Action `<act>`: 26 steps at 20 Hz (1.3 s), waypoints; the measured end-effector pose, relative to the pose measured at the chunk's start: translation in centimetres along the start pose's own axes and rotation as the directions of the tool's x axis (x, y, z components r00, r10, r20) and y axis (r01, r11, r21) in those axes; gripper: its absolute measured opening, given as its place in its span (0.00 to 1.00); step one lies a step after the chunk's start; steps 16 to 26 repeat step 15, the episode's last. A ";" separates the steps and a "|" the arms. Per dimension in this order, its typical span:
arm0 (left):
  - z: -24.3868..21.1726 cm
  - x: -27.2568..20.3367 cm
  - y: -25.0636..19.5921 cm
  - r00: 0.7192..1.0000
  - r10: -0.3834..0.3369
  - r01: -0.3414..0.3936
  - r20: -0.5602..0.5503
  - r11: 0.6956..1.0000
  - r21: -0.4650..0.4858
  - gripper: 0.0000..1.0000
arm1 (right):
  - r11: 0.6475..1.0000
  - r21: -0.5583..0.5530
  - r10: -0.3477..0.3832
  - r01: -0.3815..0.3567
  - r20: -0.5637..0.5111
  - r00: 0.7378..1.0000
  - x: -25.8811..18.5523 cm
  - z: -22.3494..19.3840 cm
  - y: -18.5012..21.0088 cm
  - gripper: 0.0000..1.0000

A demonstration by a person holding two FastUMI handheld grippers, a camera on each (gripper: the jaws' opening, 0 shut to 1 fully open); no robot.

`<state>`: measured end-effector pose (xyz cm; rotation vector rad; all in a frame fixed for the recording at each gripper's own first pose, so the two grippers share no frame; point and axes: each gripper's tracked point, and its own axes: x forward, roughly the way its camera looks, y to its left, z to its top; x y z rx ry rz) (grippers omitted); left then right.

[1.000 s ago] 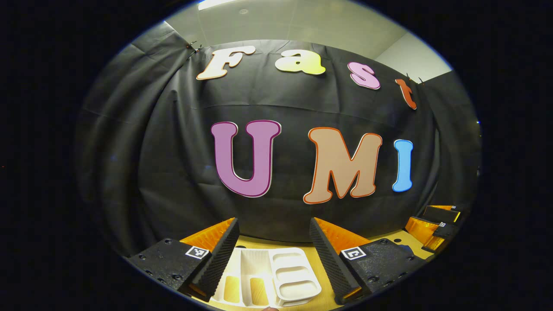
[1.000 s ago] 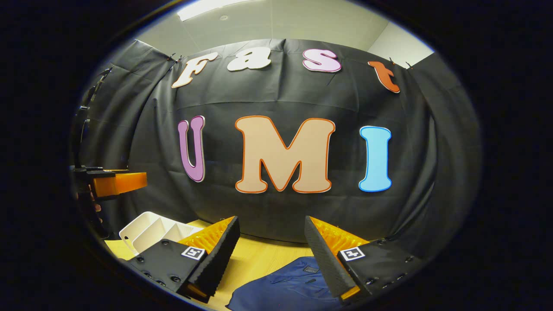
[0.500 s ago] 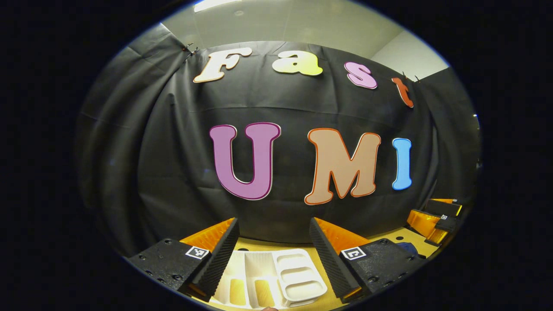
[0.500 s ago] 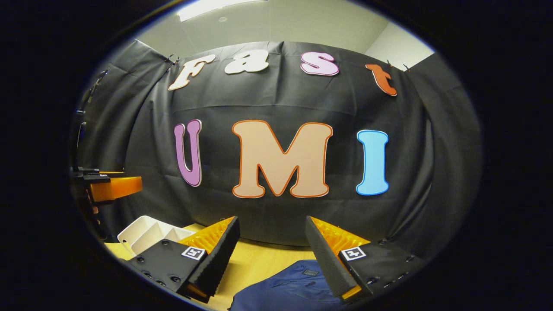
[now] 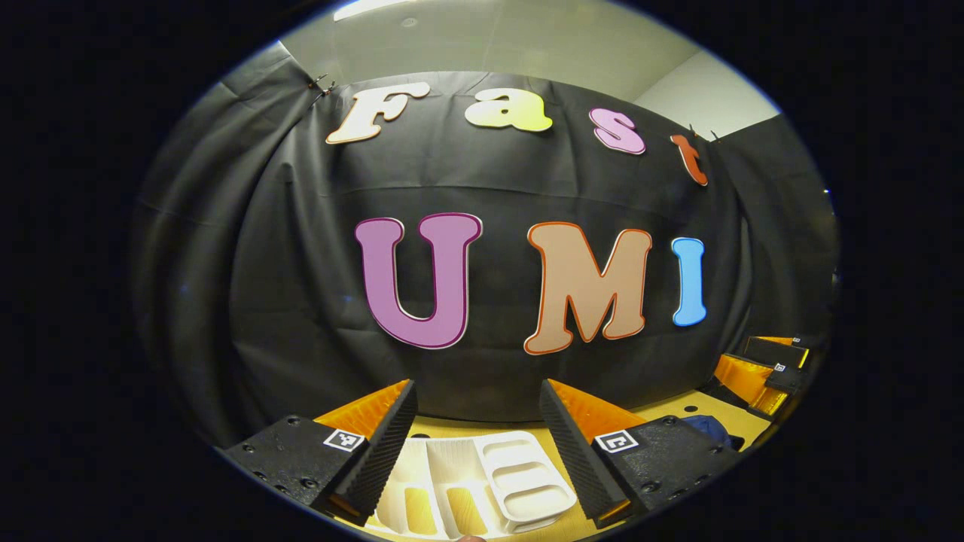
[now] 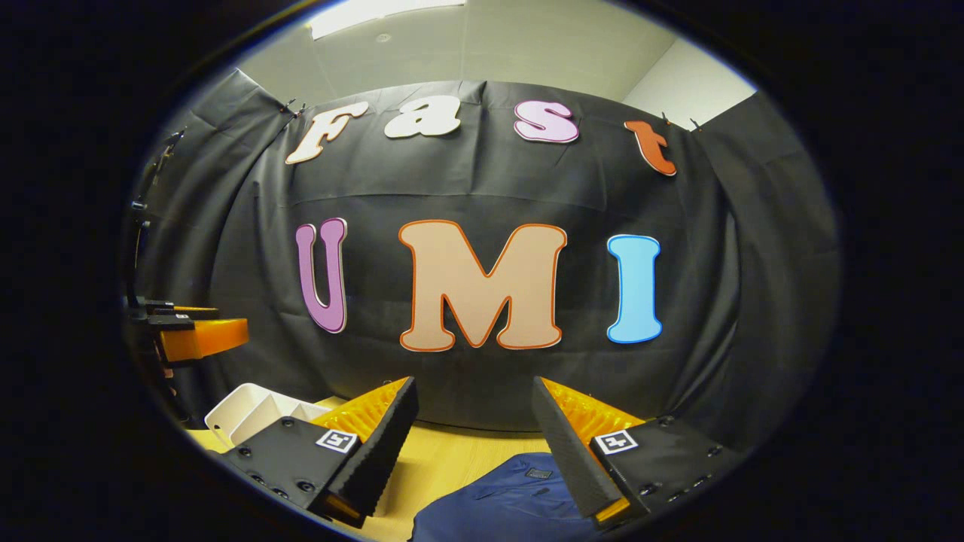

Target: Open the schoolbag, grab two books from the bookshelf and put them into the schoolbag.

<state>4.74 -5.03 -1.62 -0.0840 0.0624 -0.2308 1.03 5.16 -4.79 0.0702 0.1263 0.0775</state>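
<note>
A dark blue schoolbag [image 6: 501, 503] lies flat on the wooden table, just below and ahead of my right gripper [image 6: 474, 444], which stands open with nothing between its fingers. A small bit of the schoolbag [image 5: 704, 426] also peeks out at the right in the left gripper view. My left gripper [image 5: 476, 444] hovers open above a white bookshelf rack [image 5: 482, 485] with several compartments, lying low on the table. The same white rack [image 6: 252, 410] sits at the lower left in the right gripper view. No books can be made out in the rack.
The other gripper [image 5: 764, 369] shows at the far right edge in the left gripper view, and at the left edge [image 6: 196, 335] in the right gripper view. The black cloth wall stands close behind the yellow wooden table [image 6: 459, 459].
Both views have drifted slightly: the left gripper has shifted a little so the rack sits more to the right, and the right gripper has tilted down a touch. Both stay open.
</note>
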 end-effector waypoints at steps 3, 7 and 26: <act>0.0 -0.2 -0.1 1.000 -0.015 0.015 0.005 1.000 -0.001 0.95 | 1.000 -0.019 -0.007 0.007 0.011 1.000 -0.9 0.4 0.3 0.98; 0.0 -0.2 -0.2 1.000 -0.025 0.026 0.007 1.000 -0.017 0.93 | 1.000 -0.026 -0.014 0.014 0.010 1.000 -1.5 0.8 0.3 0.96; 1.2 0.5 -1.0 0.999 -0.047 0.048 0.010 0.999 -0.012 0.94 | 0.999 -0.038 -0.019 0.019 0.013 1.000 -2.1 1.2 0.5 0.98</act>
